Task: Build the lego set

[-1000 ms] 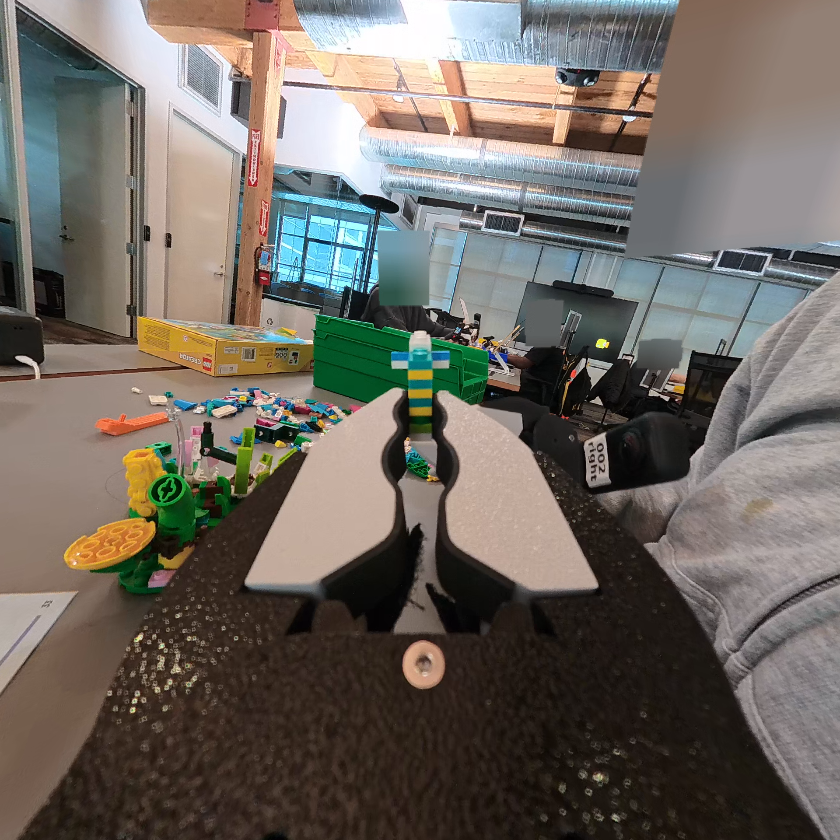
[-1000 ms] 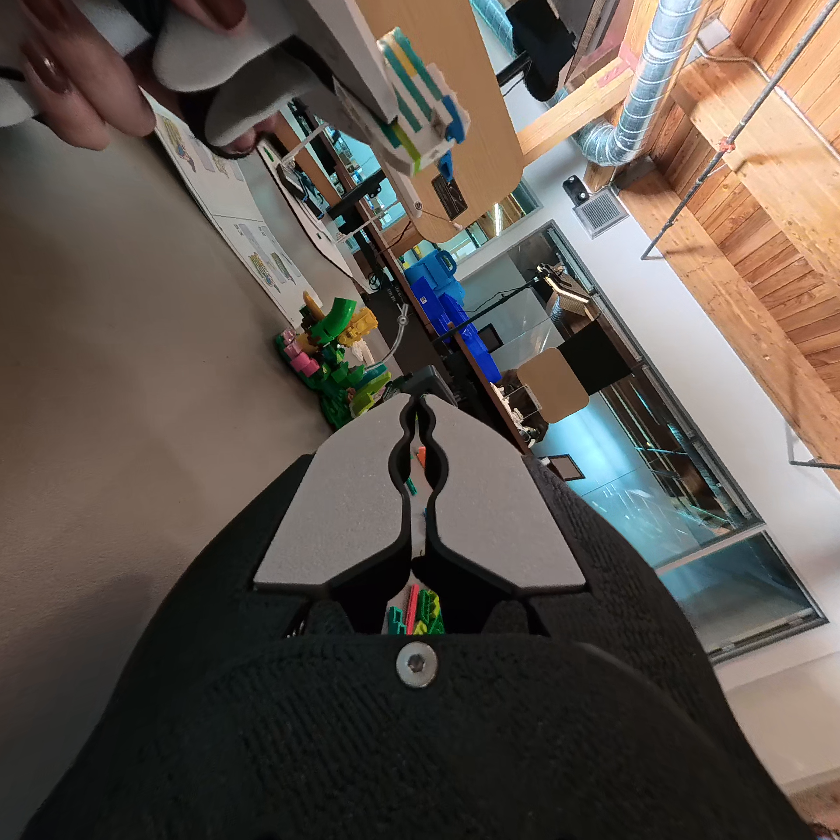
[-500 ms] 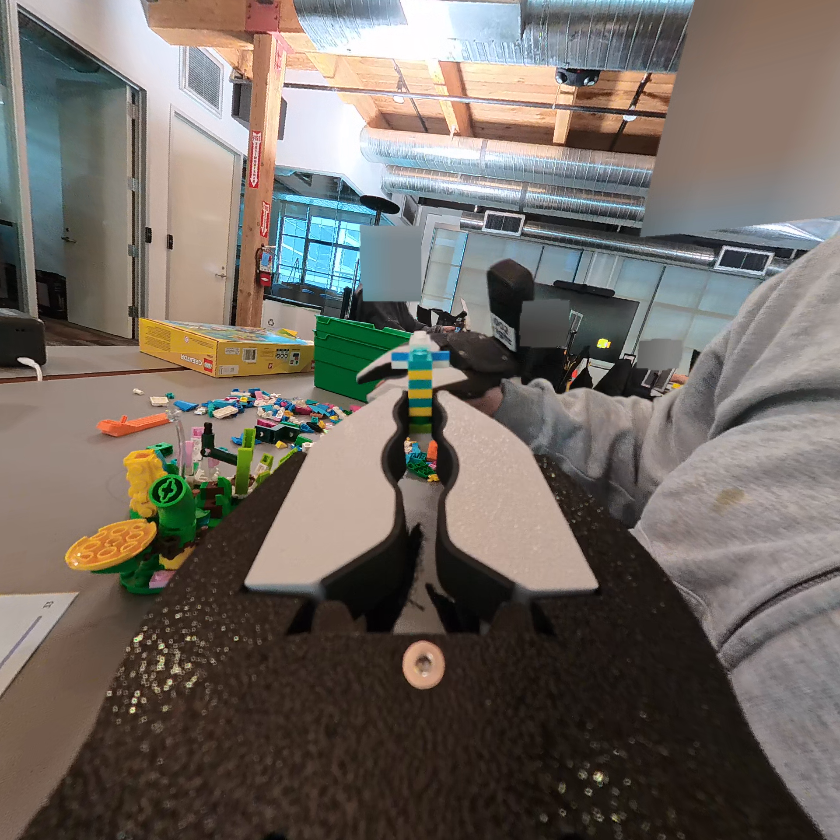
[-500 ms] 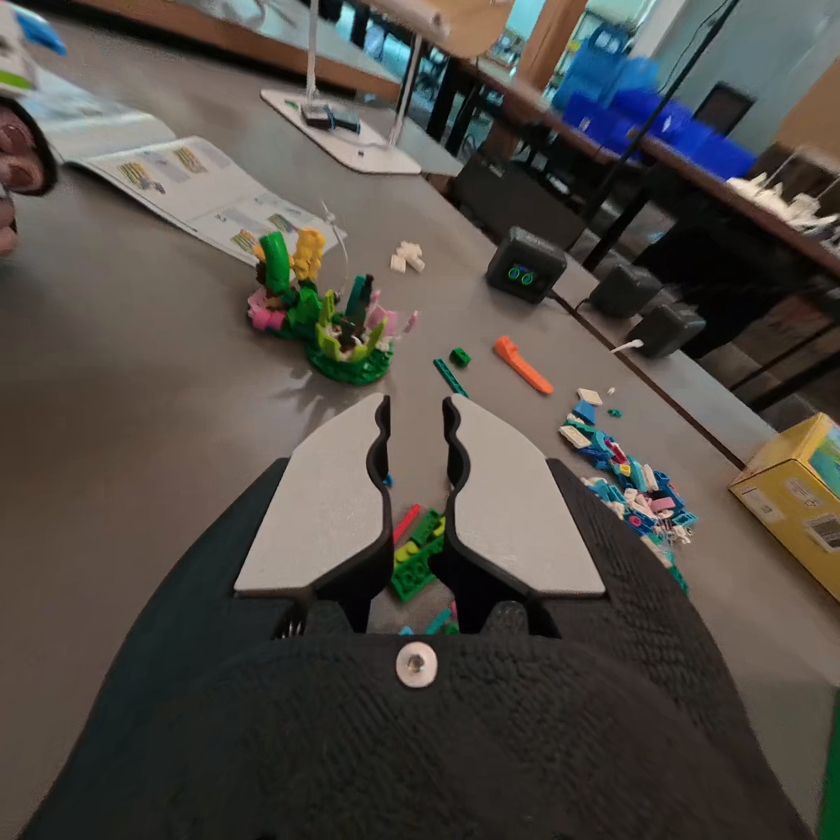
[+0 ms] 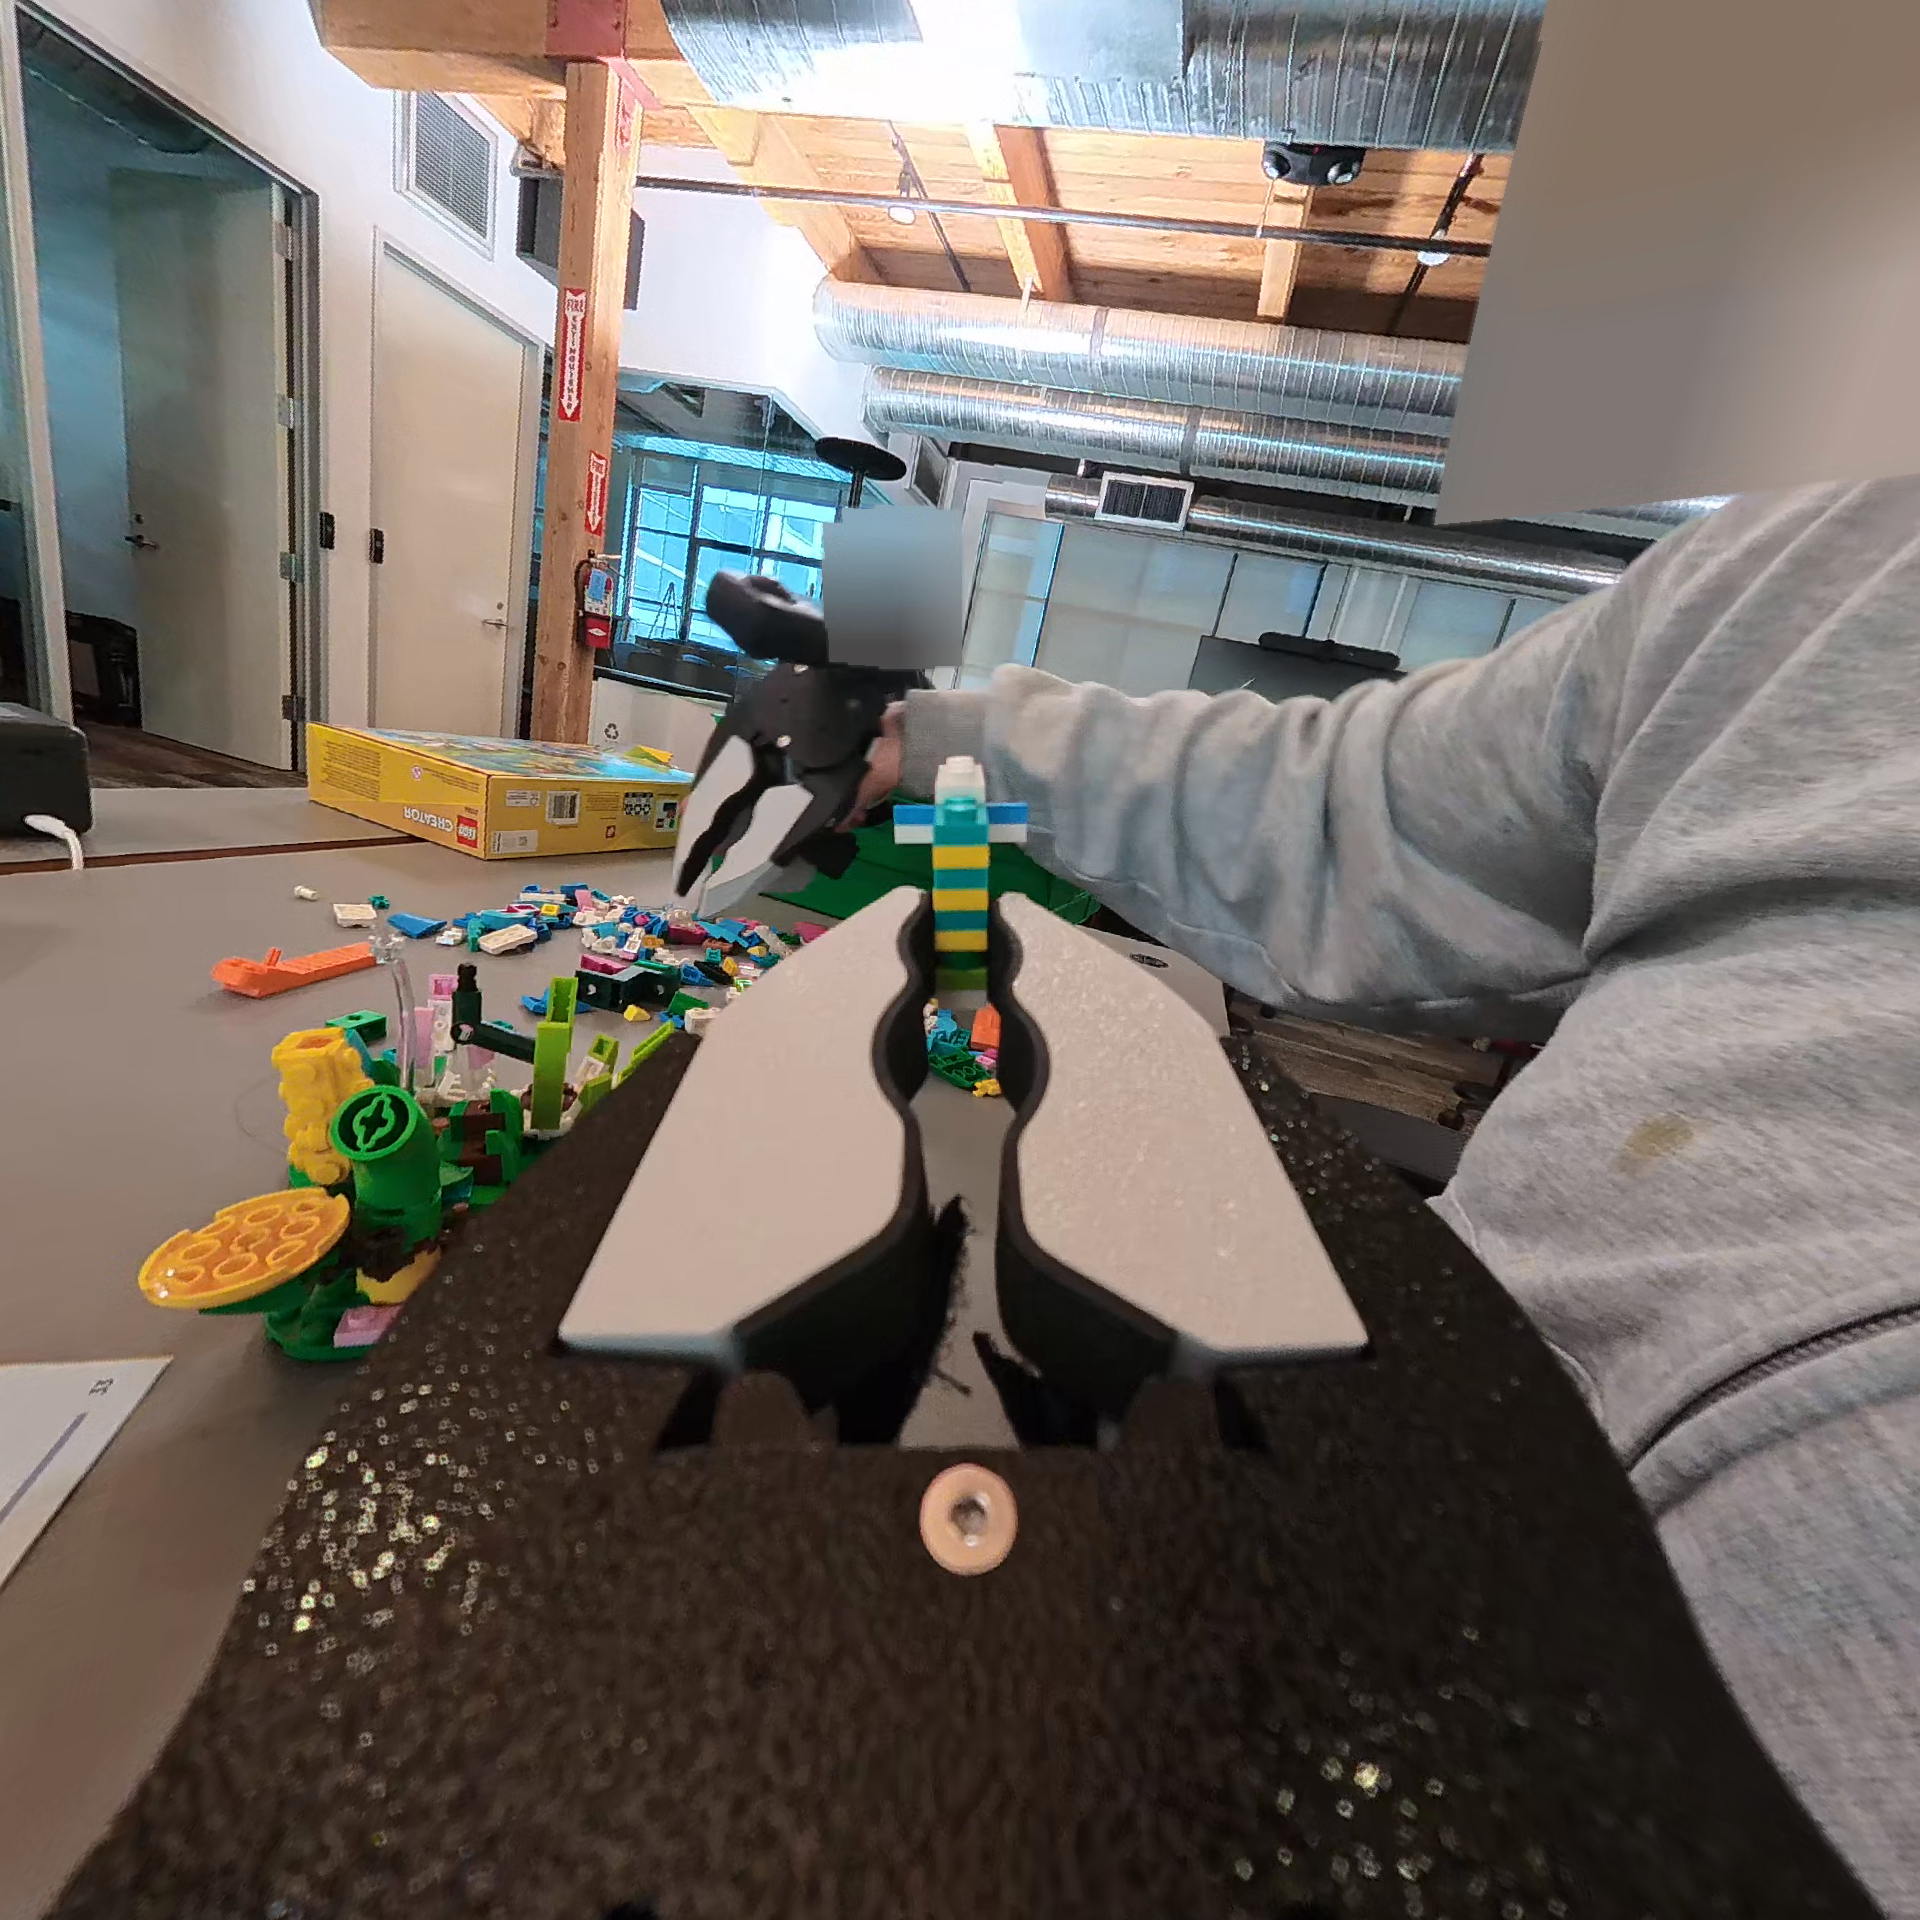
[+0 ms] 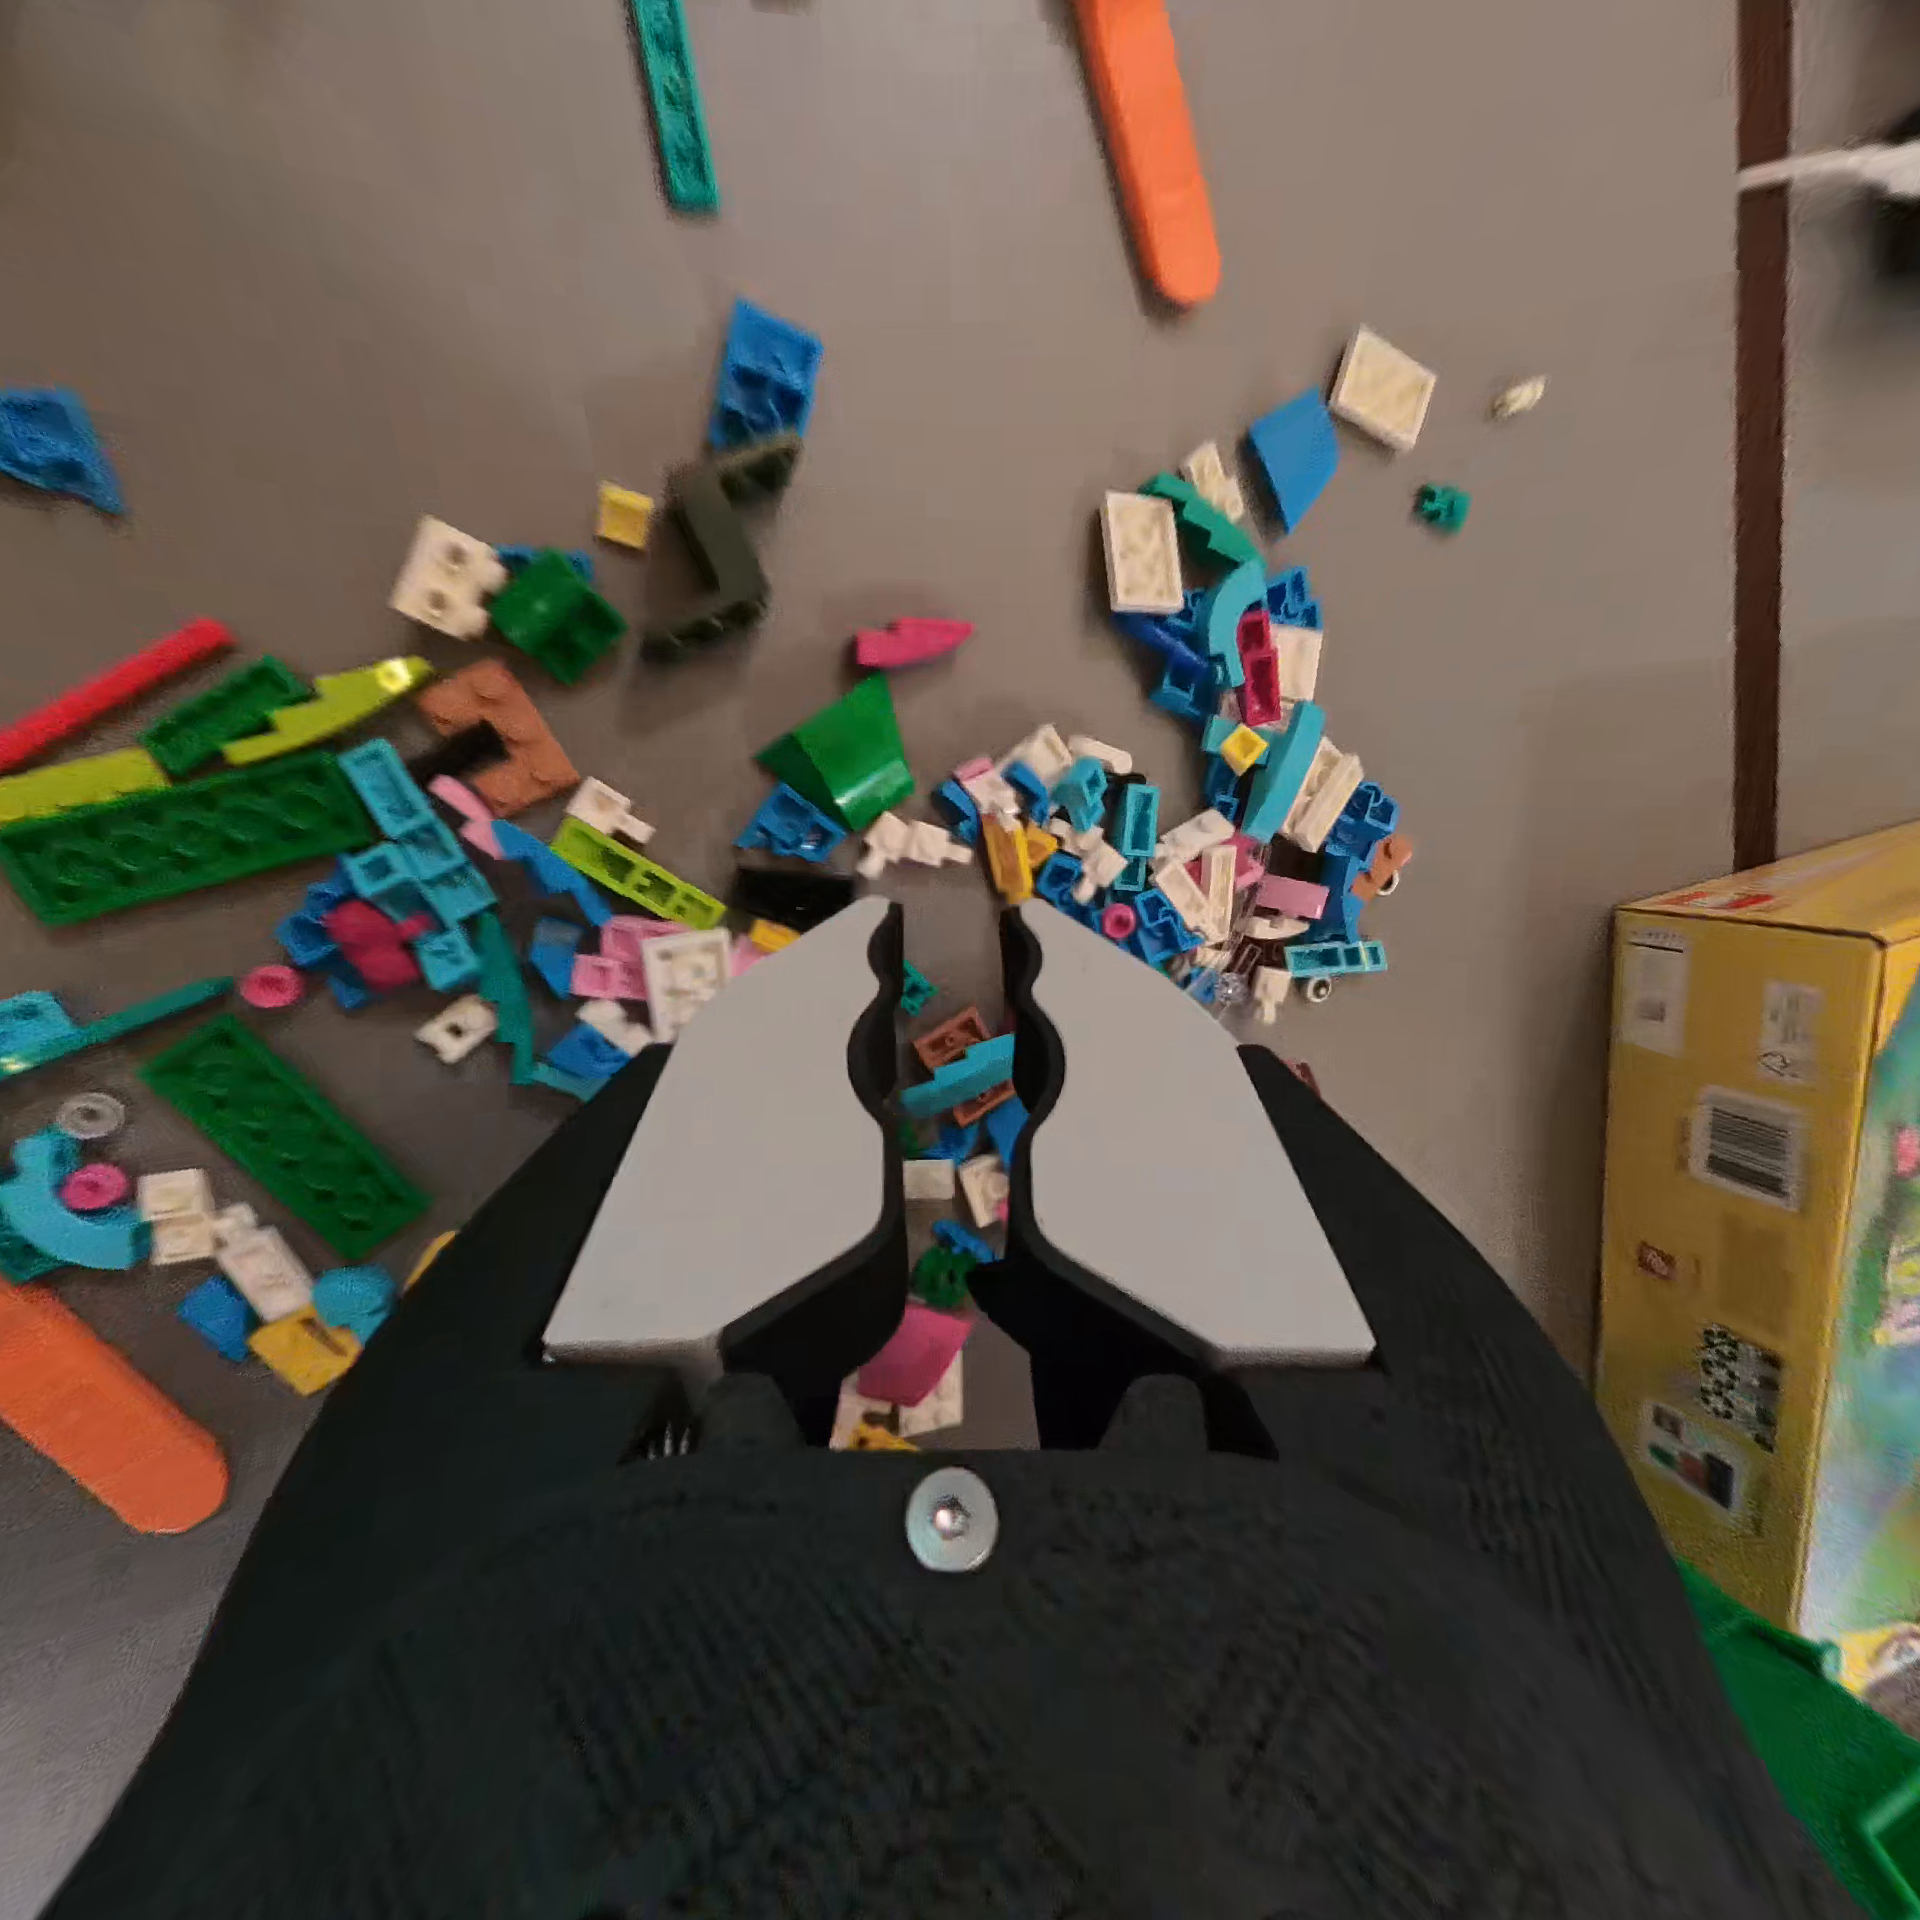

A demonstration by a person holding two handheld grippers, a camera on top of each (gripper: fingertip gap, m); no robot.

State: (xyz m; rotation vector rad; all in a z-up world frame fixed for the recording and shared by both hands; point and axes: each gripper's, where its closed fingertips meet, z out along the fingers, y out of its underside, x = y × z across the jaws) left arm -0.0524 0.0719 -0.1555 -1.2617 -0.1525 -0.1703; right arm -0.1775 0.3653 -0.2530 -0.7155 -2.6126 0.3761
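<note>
My left gripper [image 5: 958, 925] is shut on a small striped brick figure [image 5: 958, 862]: yellow and teal bands, a blue and white crossbar, a white stud on top. It stands upright between the fingertips, above the grey table [image 5: 125, 997]. My right gripper [image 6: 951, 914] is open with nothing between its pads, pointing down over a heap of loose coloured bricks [image 6: 1164, 831]. It also shows in the left wrist view [image 5: 727, 842], held out by a grey-sleeved arm [image 5: 1299, 831] above the brick pile [image 5: 623, 935].
A built plant model with a yellow disc and green pipe [image 5: 343, 1164] stands at the left. An orange brick separator [image 5: 291, 966] lies beyond it, also in the right wrist view [image 6: 1148, 145]. A yellow box [image 6: 1756, 1195] and a green bin [image 5: 883, 873] stand at the far side. My right fingertips sit around 35 cm from my left ones.
My right gripper opened and swung from beside the held figure out over the loose brick pile, now pointing down. My left gripper stayed still, shut on the striped figure.
</note>
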